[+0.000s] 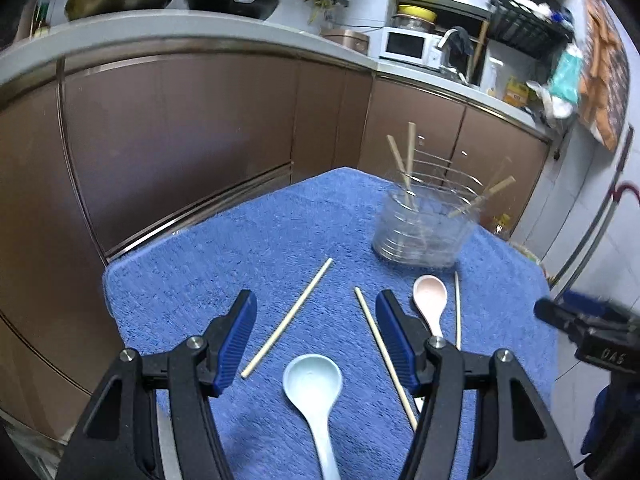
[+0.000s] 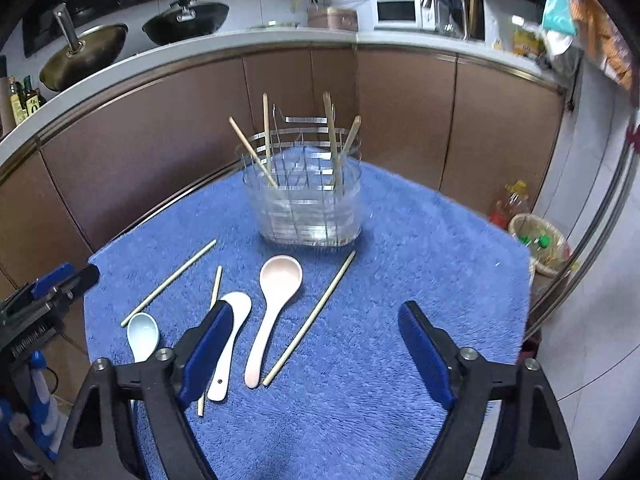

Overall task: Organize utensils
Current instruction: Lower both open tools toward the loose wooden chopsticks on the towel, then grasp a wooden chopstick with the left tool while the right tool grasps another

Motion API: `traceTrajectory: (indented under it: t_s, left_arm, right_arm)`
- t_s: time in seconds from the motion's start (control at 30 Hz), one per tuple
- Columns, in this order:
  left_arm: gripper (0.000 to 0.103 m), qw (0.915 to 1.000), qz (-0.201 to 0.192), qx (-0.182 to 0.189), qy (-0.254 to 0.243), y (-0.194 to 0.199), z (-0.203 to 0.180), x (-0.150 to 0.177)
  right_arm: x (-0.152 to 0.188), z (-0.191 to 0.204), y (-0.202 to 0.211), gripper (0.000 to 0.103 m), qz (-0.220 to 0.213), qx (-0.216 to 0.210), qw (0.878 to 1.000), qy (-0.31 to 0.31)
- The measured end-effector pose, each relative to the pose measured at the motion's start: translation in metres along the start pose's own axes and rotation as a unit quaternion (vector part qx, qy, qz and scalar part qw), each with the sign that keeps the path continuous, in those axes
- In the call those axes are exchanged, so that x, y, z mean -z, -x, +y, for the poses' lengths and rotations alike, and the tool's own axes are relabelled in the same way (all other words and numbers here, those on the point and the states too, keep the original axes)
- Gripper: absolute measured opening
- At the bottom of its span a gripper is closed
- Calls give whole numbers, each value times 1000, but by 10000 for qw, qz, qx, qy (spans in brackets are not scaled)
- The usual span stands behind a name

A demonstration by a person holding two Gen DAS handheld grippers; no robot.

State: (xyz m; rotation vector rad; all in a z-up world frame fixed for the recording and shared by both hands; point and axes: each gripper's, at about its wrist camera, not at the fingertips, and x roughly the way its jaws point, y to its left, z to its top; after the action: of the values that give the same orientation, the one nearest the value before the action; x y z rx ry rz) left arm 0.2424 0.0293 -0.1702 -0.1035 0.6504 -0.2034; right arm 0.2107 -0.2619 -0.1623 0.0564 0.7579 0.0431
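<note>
A clear wire-frame utensil holder [image 2: 308, 200] with several chopsticks in it stands at the far end of a blue cloth [image 2: 380, 280]. A pink spoon [image 2: 276, 292], a white spoon [image 2: 232, 328], a light blue spoon [image 2: 142, 334] and loose chopsticks [image 2: 310, 318] lie on the cloth. My right gripper [image 2: 316, 308] hovers open above the cloth, the pink spoon and one chopstick lying between its fingers' lines, untouched. My left gripper [image 1: 316, 300] is open over the light blue spoon [image 1: 312, 384], between two chopsticks [image 1: 288, 318], holding nothing. The holder [image 1: 424, 228] stands ahead to its right.
Brown cabinet doors [image 1: 180, 140] and a countertop with two woks [image 2: 184, 20] and a microwave [image 2: 398, 10] rise behind the table. A basket with bottles [image 2: 540, 244] sits on the floor to the right. The cloth ends at the table's edges on the left and right.
</note>
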Motion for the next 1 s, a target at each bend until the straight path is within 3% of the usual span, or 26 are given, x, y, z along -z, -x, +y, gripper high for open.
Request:
traceTrajectory:
  t_s: [0.23, 0.47, 0.63, 0.83, 0.9, 1.0]
  left_arm:
    - [60, 9955, 531, 410, 672, -27, 56, -11]
    - [60, 9879, 1067, 961, 584, -54, 50, 0]
    - [59, 9741, 1593, 1480, 620, -81, 30, -15]
    - [58, 9613, 2236, 1500, 593, -123, 0, -23]
    - [48, 9572, 2443, 1444, 572, -140, -9, -25]
    - [40, 9519, 2735, 1268, 540, -162, -16, -23]
  right_arm:
    - [-8, -17, -43, 69, 596, -258, 9978, -137]
    - [-18, -29, -87, 53, 1103, -406, 9929, -179]
    - [-27, -38, -118, 39, 1439, -618, 9870, -372]
    - [-37, -46, -145, 31, 1725, -654, 9815, -521]
    - [-41, -48, -154, 27, 1802, -598, 9804, -534]
    - [-47, -49, -166, 22, 1902, -533, 9787, -558]
